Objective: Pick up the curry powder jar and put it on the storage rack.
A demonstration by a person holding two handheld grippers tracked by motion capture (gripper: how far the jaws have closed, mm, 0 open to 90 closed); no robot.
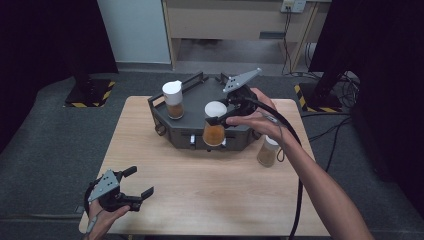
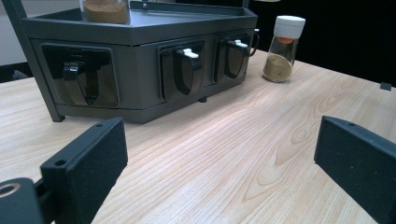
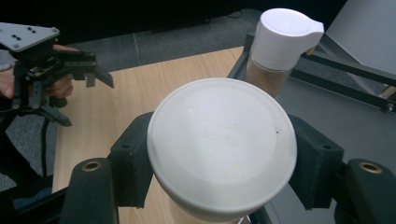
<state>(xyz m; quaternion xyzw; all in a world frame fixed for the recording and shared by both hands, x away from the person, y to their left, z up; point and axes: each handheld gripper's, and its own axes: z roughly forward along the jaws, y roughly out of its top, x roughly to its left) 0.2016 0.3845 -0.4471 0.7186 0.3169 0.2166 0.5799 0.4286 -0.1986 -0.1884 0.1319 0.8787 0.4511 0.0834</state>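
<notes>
A dark grey spice rack (image 1: 190, 107) (image 2: 140, 32) stands at the table's far middle. My right gripper (image 1: 216, 120) (image 3: 219, 168) is shut on a white-lidded jar of orange-brown spice (image 1: 214, 129) (image 3: 222, 144), held above the rack's front edge. A second white-capped jar (image 1: 173, 99) (image 3: 280, 44) stands on the rack's left side. A small spice jar (image 1: 268, 151) (image 2: 282, 49) stands on the table to the right of the rack. My left gripper (image 1: 137, 182) (image 2: 219, 172) hovers open near the front left corner, nothing between its jaws.
The rack's front face has three hook recesses (image 2: 184, 70). The wooden table (image 1: 200, 195) has bare room across its front and left. Dark floor surrounds it, and a cable (image 1: 300, 200) trails from the right gripper past the table's right edge.
</notes>
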